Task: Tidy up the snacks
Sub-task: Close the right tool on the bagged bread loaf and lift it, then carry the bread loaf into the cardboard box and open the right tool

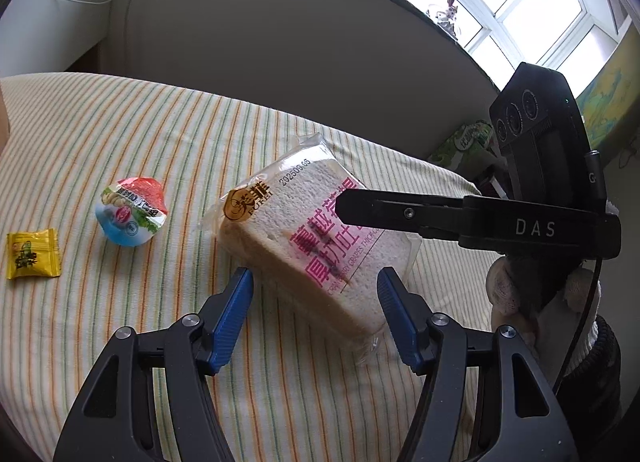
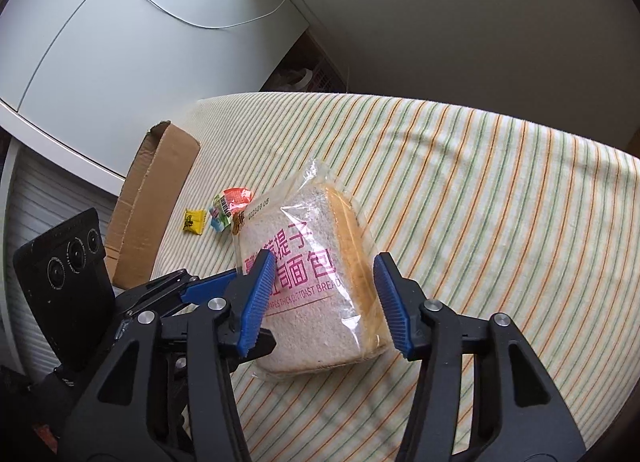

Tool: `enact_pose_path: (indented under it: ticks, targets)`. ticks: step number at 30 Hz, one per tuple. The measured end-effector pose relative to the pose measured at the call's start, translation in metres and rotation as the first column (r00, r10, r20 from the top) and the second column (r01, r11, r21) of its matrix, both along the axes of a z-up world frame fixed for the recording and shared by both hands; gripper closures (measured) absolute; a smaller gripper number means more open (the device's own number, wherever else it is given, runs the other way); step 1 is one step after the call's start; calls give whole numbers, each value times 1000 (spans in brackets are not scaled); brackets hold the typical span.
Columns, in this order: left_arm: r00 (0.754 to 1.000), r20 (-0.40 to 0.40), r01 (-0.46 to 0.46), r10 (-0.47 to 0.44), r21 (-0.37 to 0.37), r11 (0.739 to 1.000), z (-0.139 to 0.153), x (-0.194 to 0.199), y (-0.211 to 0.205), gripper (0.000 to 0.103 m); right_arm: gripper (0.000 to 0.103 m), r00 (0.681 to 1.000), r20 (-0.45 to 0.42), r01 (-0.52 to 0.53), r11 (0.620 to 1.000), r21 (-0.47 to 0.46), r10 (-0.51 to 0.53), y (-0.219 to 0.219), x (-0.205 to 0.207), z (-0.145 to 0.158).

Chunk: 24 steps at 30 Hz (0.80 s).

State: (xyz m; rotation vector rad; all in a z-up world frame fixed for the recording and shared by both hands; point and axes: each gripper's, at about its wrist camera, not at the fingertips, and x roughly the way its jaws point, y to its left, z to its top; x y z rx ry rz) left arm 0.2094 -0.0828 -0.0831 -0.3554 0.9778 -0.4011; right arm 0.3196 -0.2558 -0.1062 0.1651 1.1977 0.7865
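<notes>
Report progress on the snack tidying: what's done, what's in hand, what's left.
Done: nothing visibly put away; what shows of the cardboard box is only its flap and outer side. In hand: both the left tongs and right tongs are open around the packaged bread, which lies on the striped cloth. Left: the bread, the jelly cup and the yellow candy.

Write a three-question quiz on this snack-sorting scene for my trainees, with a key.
1. True or false: both grippers are open around the bagged toast bread.
2. Which snack lies nearest the cardboard box? A) yellow candy packet B) jelly cup
3. What covers the surface? A ____ cloth.

Key: 1 true: left gripper and right gripper each straddle it, jaws apart. 2 A. 3 striped.
</notes>
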Motion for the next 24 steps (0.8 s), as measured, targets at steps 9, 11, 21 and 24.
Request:
enact_pose_path:
  ticks: [9,11,21,24]
  targets:
    - [999,-14,33,-33,-13,999,-8,-10,7,39,50,999,5,44,999,6,-44,7,-29,1]
    - [999,-4,47,-47,4,999,-6,-15,5,39,51,998,-10,68,997,23,-68,3,-35,0]
    - [997,26,76,-77,35,997,5,-52,5,39,54,991,42,128,992,17,-129,14,-88,19]
    - [996,48,69,-71,44,997,12,-67,9,39,54,989,73,128,992,16,-129,23,-103,29]
